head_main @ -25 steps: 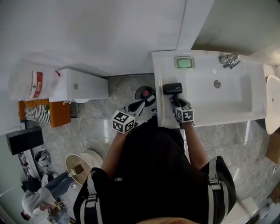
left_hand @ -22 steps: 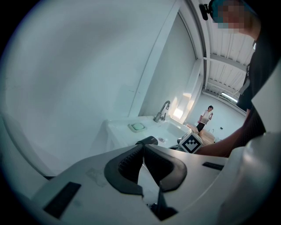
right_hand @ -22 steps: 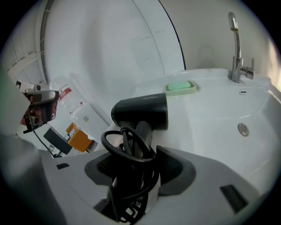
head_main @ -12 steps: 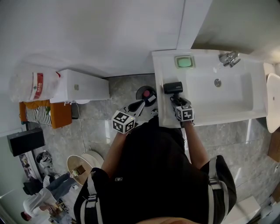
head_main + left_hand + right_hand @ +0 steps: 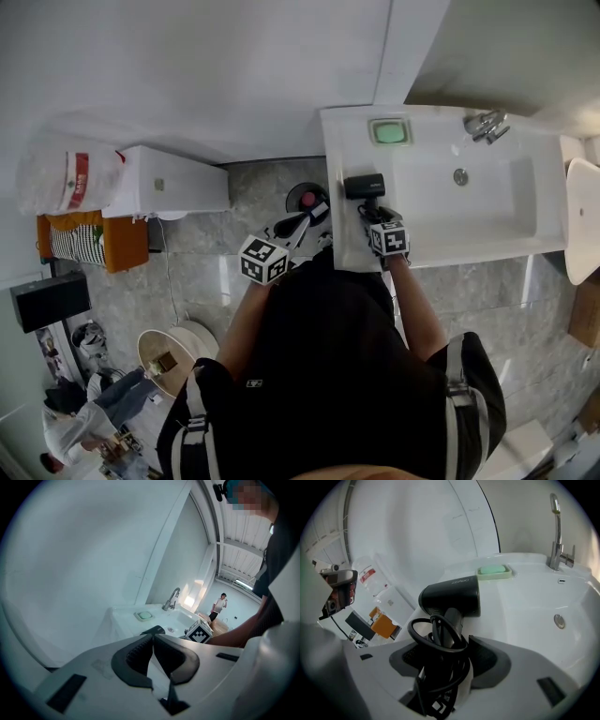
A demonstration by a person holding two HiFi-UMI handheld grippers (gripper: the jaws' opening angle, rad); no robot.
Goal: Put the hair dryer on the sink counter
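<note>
The black hair dryer [image 5: 366,186] lies on the left part of the white sink counter [image 5: 342,141], its barrel pointing across the counter [image 5: 511,592]. In the right gripper view the dryer [image 5: 452,595] has its handle and coiled black cord between my right gripper's [image 5: 447,651] jaws. Those jaws are opening, and a thin gap shows beside the right pad. From above, the right gripper [image 5: 372,214] sits just in front of the dryer. My left gripper [image 5: 314,214] hangs left of the counter over the floor. Its pads [image 5: 140,653] meet with nothing between them.
A green soap dish [image 5: 390,131] sits at the counter's back, with the faucet [image 5: 486,125] behind the basin [image 5: 469,202]. Left of the counter, a dark round object with a pink top [image 5: 307,199] stands on the floor. Further left are a white cabinet [image 5: 169,181], a plastic bag [image 5: 66,178] and an orange stool [image 5: 94,242].
Both grippers and the dryer keep their places; only the head view has shifted a little.
</note>
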